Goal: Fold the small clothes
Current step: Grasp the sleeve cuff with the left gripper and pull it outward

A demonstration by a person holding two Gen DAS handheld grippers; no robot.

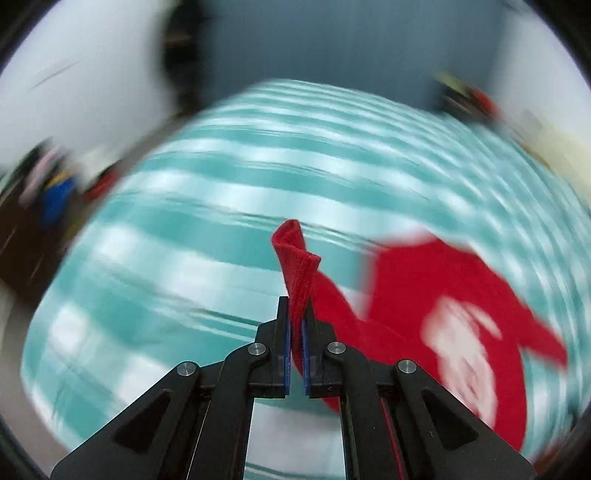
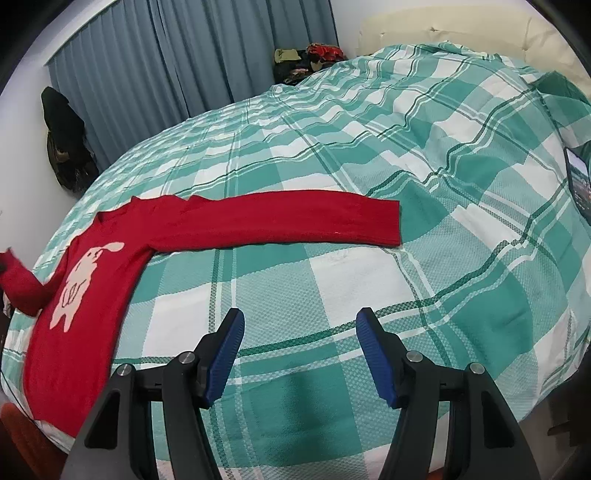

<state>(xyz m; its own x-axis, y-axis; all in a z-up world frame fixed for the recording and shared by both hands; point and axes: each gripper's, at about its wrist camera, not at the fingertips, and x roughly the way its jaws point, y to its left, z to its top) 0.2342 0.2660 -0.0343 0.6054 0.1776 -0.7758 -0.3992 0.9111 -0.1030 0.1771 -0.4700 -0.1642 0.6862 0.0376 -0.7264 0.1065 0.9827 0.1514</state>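
A small red sweater (image 2: 96,295) with a pale rabbit print lies on a green-and-white checked bed cover (image 2: 369,147). One sleeve (image 2: 288,218) is stretched flat to the right across the bed. My left gripper (image 1: 297,314) is shut on the other sleeve's cuff (image 1: 295,266) and holds it lifted above the cover; the sweater body (image 1: 443,314) hangs to its right, blurred. That lifted sleeve (image 2: 18,284) shows at the far left of the right wrist view. My right gripper (image 2: 300,328) is open and empty above the cover, nearer than the flat sleeve.
Blue curtains (image 2: 166,55) hang behind the bed. A heap of clothes (image 2: 306,59) sits at the far bed edge. A dark bag (image 2: 62,140) hangs on the left wall. A phone (image 2: 578,177) lies at the right. A cream headboard (image 2: 443,26) stands behind.
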